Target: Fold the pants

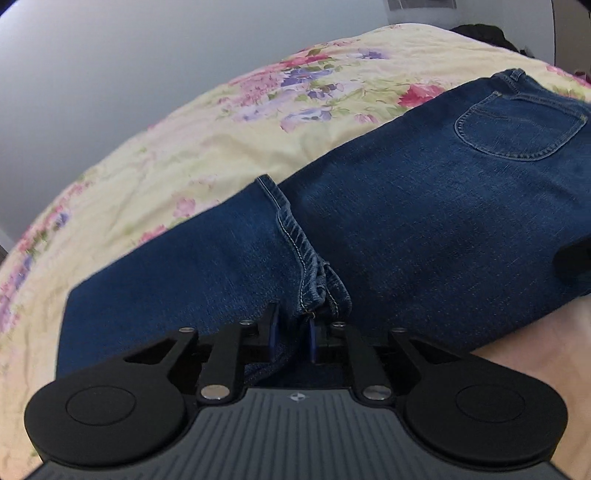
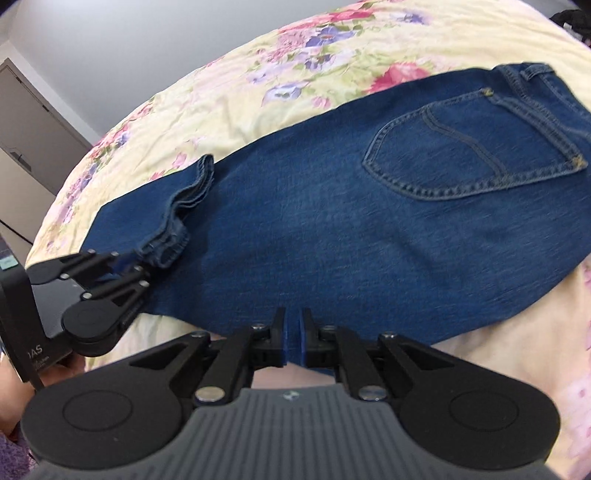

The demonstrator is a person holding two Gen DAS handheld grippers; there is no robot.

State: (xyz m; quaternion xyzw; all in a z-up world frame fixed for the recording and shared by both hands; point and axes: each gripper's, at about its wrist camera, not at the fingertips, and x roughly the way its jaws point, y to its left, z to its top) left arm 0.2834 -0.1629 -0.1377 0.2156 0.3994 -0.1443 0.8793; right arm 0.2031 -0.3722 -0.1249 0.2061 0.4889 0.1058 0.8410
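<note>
Blue jeans [image 1: 406, 206] lie folded on a floral bedspread [image 1: 192, 155], back pocket [image 1: 517, 125] up toward the far right. The leg hems [image 1: 295, 251] are folded over onto the thigh part. My left gripper [image 1: 293, 332] is shut on the bunched hems at the near edge. It also shows in the right wrist view [image 2: 142, 264], pinching the hems [image 2: 173, 236]. My right gripper [image 2: 293, 334] is shut on the near edge of the jeans [image 2: 332, 236], right of the left one. The pocket [image 2: 469, 155] lies beyond it.
The bedspread [image 2: 258, 85] extends past the jeans to a grey wall [image 1: 110, 66]. A dark heap [image 1: 480, 33] sits at the bed's far right. A door or cabinet [image 2: 26, 122] stands at left.
</note>
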